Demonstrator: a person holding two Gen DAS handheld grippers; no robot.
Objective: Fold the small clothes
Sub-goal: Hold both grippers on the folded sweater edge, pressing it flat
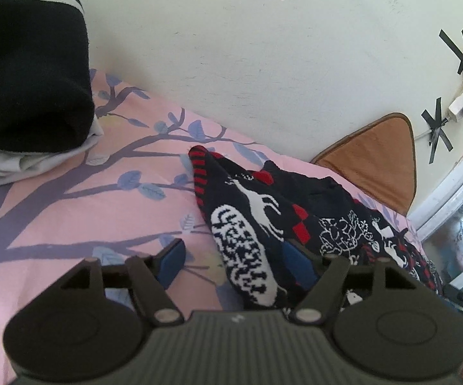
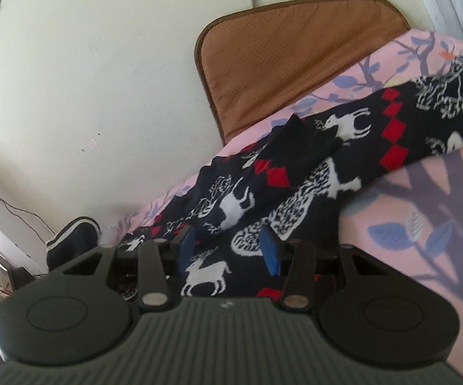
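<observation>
A small dark knitted garment [image 1: 263, 218] with white reindeer and red diamonds lies crumpled on the pink bedsheet [image 1: 103, 199]. My left gripper [image 1: 234, 263] is open just above it, one blue pad [image 1: 170, 263] over the sheet, the other pad over the garment's near edge. In the right wrist view the same garment [image 2: 311, 166] stretches across the sheet [image 2: 407, 224]. My right gripper [image 2: 228, 250] is open, its blue pads either side of a white reindeer on the cloth, holding nothing.
A stack of folded clothes, black on top of grey [image 1: 26, 73], sits at the far left of the bed. A brown cushion [image 1: 372, 157] [image 2: 282, 57] leans on the cream wall. A window frame [image 1: 456, 199] and taped cables [image 1: 456, 73] are at right.
</observation>
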